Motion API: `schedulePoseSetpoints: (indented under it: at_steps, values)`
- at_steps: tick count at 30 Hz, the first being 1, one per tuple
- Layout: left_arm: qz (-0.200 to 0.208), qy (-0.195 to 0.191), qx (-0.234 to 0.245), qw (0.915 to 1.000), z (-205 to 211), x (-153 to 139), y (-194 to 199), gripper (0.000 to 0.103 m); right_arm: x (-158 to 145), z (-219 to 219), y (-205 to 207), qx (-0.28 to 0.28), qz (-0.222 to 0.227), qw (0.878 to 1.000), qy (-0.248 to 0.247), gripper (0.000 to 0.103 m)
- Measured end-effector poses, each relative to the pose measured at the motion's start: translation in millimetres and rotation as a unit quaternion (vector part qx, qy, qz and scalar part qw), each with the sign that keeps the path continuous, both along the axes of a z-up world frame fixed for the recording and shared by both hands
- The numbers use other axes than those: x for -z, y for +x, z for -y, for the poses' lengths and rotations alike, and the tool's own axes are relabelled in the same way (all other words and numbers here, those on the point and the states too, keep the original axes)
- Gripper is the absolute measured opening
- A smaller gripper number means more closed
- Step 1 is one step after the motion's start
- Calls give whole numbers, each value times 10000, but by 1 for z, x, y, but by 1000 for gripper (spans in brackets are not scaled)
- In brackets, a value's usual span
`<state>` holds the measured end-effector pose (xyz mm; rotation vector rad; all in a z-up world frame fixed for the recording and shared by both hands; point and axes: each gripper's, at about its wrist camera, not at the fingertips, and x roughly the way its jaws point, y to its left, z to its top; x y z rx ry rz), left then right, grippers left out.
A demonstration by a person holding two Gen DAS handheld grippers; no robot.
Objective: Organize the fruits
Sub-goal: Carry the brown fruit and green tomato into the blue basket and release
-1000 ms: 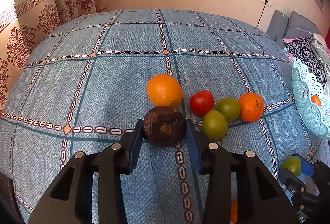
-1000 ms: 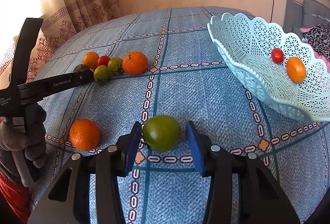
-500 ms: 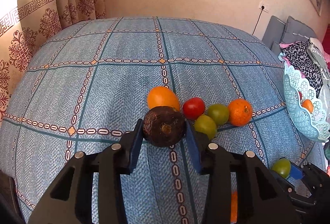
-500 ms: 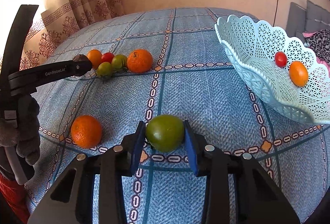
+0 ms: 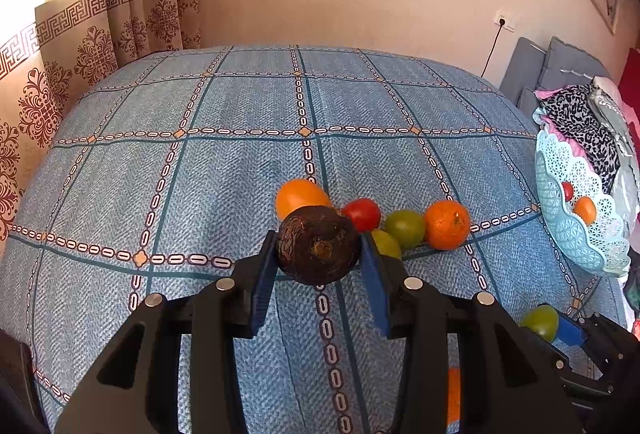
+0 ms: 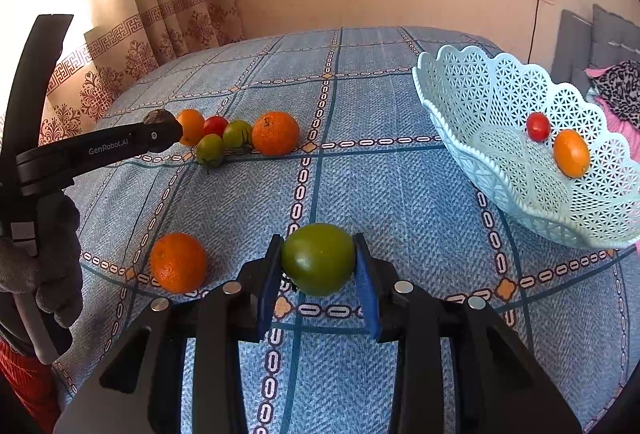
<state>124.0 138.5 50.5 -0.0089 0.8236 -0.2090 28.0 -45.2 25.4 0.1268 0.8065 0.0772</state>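
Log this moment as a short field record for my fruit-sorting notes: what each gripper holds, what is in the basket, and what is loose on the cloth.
left gripper: shut on dark brown round fruit
right gripper: shut on green tomato
basket: light blue lattice, holds a red tomato and an orange fruit
loose cluster: two orange fruits, one red tomato, two green tomatoes
lone orange: near the right gripper
surface: blue patterned cloth
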Motion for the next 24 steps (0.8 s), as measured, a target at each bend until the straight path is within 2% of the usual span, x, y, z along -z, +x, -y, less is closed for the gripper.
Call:
schedulePoseSetpoints:
  at_steps: [9,24]
  values:
    - [87,-5,87,9999,7,-5,-5,42,-25,14,-12,130,313,9994,104,35]
    - [518,-2,596,9969,35,-27,-32,42,-54,28,-19,394,668,9968,203,35]
